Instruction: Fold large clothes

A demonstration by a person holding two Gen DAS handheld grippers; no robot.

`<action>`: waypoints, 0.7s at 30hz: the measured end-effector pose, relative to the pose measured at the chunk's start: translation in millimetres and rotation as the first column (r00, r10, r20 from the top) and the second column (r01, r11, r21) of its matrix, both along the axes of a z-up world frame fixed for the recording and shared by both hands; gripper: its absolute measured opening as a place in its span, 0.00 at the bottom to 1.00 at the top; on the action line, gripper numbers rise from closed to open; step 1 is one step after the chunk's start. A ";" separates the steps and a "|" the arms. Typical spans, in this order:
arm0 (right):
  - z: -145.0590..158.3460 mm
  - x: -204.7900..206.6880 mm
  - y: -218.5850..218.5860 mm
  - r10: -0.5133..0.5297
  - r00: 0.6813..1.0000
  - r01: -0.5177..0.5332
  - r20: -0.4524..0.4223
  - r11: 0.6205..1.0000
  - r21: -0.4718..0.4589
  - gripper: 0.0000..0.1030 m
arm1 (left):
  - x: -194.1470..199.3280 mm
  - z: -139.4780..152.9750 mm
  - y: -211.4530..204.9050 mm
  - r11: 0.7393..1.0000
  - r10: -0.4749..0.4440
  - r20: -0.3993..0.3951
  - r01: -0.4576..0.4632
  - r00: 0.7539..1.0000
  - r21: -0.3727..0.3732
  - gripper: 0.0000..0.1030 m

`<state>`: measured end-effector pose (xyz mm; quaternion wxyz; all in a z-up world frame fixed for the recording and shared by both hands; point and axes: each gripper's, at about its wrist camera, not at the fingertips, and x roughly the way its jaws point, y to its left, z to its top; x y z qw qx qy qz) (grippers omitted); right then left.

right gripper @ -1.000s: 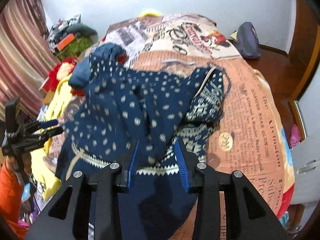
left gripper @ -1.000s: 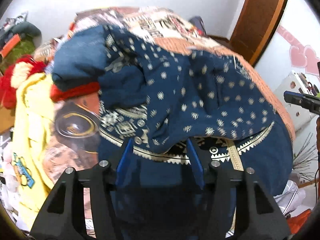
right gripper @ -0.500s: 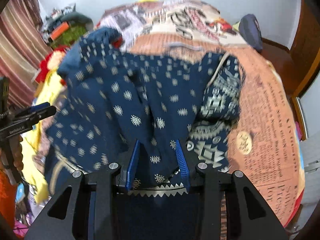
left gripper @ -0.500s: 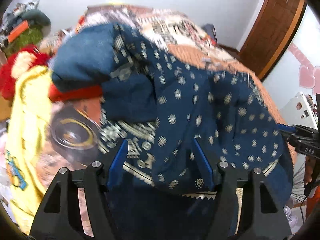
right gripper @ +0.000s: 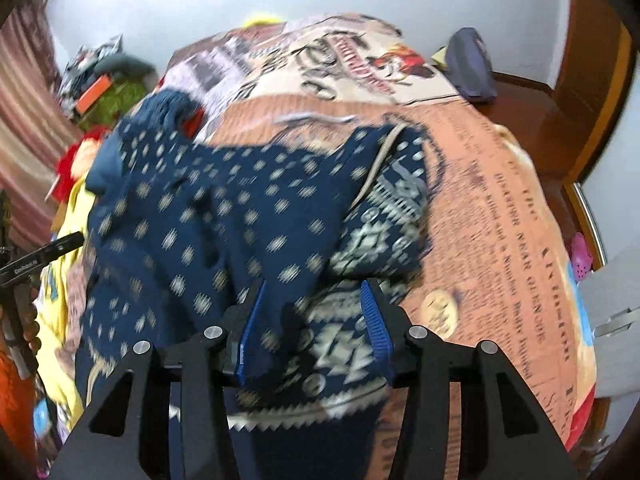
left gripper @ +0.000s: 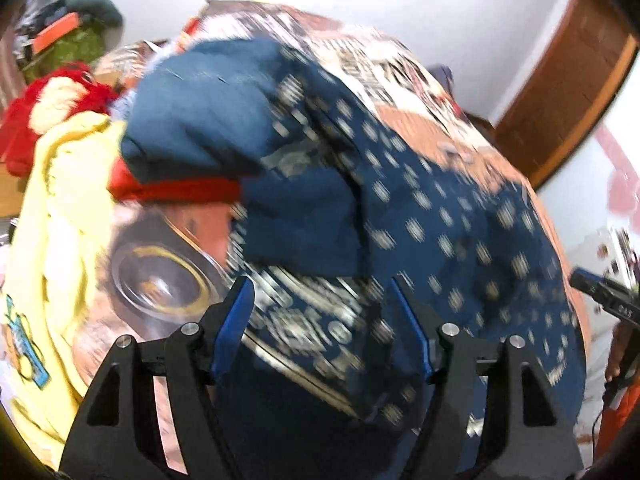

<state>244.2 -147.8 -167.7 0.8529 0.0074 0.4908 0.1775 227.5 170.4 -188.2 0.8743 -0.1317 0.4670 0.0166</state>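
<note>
Since half-second-earlier frame: both grippers' jaws spread wider, hem dropped from between them, views blurred by motion. Left gripper [left gripper: 320, 320] released, jaws apart over patterned border. Right gripper [right gripper: 310, 332] released too, cloth lying loose between its fingers. One garment [right gripper: 224, 216], navy, dotted, rumpled across bed [right gripper: 500, 216]. Likely soft, light, floppy, prone to bunching; best gripped at zigzag hem [right gripper: 288, 420] corners, both hands. Beyond: one yellow shirt [left gripper: 52, 240], one red toy [left gripper: 48, 112], one dark pouch [right gripper: 472, 64] at far edge.
</note>
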 end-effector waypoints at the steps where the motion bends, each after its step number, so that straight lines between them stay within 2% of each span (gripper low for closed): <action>1: 0.4 5.4 -4.5 -0.018 1.000 0.018 0.006 1.000 0.006 0.43 | 6.0 0.0 9.4 1.000 0.024 0.002 -0.024 1.000 0.008 0.66; 3: -1.3 16.0 -11.7 -0.050 0.999 0.050 0.009 0.999 0.005 0.43 | 16.6 -4.1 25.9 0.998 0.061 -0.002 -0.061 0.998 -0.003 0.66; 6: -10.0 34.0 -22.7 -0.100 0.995 0.100 -0.006 0.995 -0.001 0.44 | 36.5 -19.2 46.4 0.994 0.089 -0.031 -0.091 0.996 -0.059 0.66; 12: -42.2 67.3 -47.8 -0.180 0.976 0.185 -0.124 0.982 0.025 0.44 | 74.3 -56.2 62.5 0.980 0.085 -0.075 -0.097 0.994 -0.172 0.66; 16: -62.2 84.4 -56.0 -0.185 0.959 0.211 -0.213 0.972 0.105 0.44 | 99.3 -78.1 71.3 0.963 0.084 -0.079 -0.101 0.993 -0.249 0.66; 21: -77.3 102.1 -52.5 -0.154 0.952 0.215 -0.266 0.951 0.220 0.44 | 121.6 -99.1 72.3 0.944 0.053 -0.080 -0.076 0.995 -0.322 0.69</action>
